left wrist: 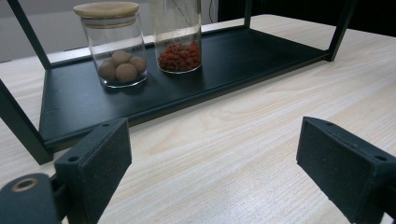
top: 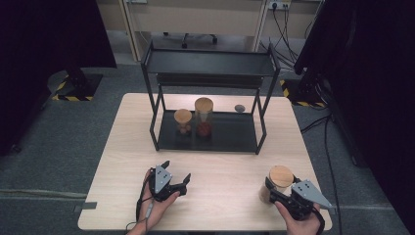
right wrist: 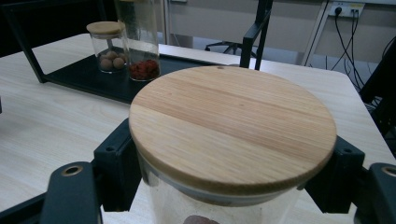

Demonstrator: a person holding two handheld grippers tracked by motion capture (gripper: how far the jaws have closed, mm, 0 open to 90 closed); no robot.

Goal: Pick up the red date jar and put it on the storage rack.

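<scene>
A glass jar with a round wooden lid [top: 280, 177] [right wrist: 232, 124] stands at the table's front right. My right gripper [top: 274, 192] [right wrist: 225, 186] is shut on it, one jaw against each side just under the lid. Something brown lies at the bottom of this jar. My left gripper [top: 177, 171] [left wrist: 219, 172] rests open near the front left of the table, nothing between its jaws, pointing at the rack. On the black rack's lower shelf [top: 235, 134] [left wrist: 243, 60] stand a short jar of brown balls [top: 183, 121] [left wrist: 116, 46] and a tall jar of red bits [top: 204, 116] [left wrist: 180, 39].
The black two-tier rack [top: 210, 63] fills the table's far middle, its posts at each corner. A small grey object [top: 239, 108] lies on the table behind it. Bare wood [top: 220, 171] stretches between the two grippers. Cables and dark stands are on the floor around the table.
</scene>
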